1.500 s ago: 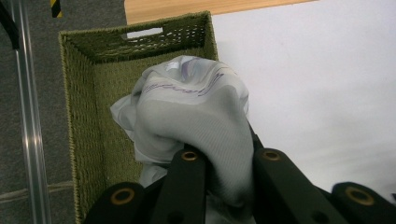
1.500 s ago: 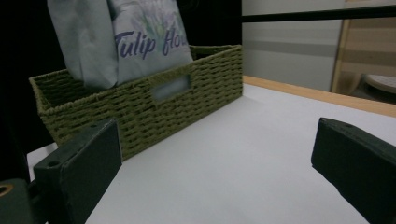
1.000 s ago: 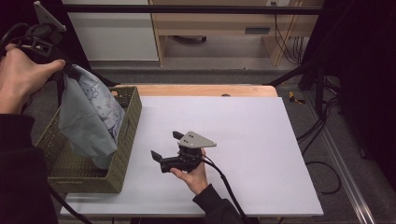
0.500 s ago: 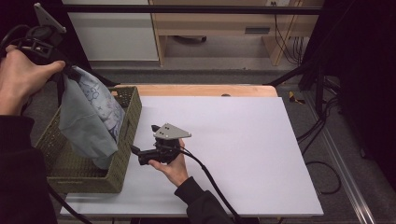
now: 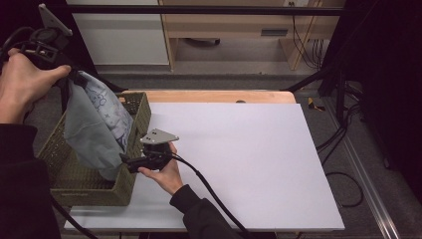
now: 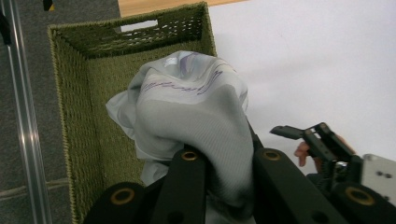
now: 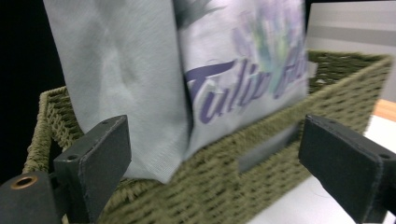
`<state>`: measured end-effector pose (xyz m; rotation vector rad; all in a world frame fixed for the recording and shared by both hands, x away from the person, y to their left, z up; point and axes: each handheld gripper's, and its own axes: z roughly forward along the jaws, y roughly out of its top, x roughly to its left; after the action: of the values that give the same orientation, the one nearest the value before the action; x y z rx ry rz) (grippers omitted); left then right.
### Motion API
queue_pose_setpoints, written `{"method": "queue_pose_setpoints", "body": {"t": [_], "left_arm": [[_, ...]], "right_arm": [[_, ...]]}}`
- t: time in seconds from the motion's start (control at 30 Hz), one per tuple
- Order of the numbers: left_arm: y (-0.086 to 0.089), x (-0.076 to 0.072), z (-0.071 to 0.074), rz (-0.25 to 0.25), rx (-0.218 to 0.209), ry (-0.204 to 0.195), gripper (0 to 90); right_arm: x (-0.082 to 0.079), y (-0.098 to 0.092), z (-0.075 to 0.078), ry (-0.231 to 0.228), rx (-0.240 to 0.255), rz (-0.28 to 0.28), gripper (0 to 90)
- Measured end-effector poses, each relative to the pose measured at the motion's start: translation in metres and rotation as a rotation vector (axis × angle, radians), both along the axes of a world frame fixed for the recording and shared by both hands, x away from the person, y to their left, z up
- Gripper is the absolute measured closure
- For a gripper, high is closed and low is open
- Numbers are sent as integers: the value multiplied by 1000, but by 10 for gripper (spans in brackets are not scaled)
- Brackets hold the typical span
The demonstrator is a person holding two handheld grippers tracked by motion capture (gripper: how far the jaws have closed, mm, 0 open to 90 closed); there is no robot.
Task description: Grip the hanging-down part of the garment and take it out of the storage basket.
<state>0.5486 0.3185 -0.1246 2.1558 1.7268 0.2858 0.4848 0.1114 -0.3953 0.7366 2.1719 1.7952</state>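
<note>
Left tool (image 6: 219, 163) clenched on shirt (image 5: 97, 124) over basket (image 5: 84, 186); right tool (image 7: 210, 168) released

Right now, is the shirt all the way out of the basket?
No. The left gripper holds the shirt up, but its bottom end hangs inside the basket.

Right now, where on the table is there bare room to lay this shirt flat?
The white table top is bare from the right tool across to its right edge. It is crowded at the left: the green basket sits there, the grey shirt hangs into it from the left tool.
</note>
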Motion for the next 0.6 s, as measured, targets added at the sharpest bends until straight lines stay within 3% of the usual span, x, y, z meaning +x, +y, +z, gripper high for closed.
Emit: {"method": "queue_pose_setpoints", "body": {"t": [0.33, 0.43, 0.6], "left_arm": [[3, -2, -1, -4, -1, 0, 850], [4, -2, -2, -2, -3, -4, 850], [5, -3, -2, -6, 0, 1, 849]], "right_arm": [[4, 37, -5, 6, -43, 34, 181], [3, 43, -7, 3, -61, 19, 336], [5, 43, -8, 14, -76, 14, 685]]}}
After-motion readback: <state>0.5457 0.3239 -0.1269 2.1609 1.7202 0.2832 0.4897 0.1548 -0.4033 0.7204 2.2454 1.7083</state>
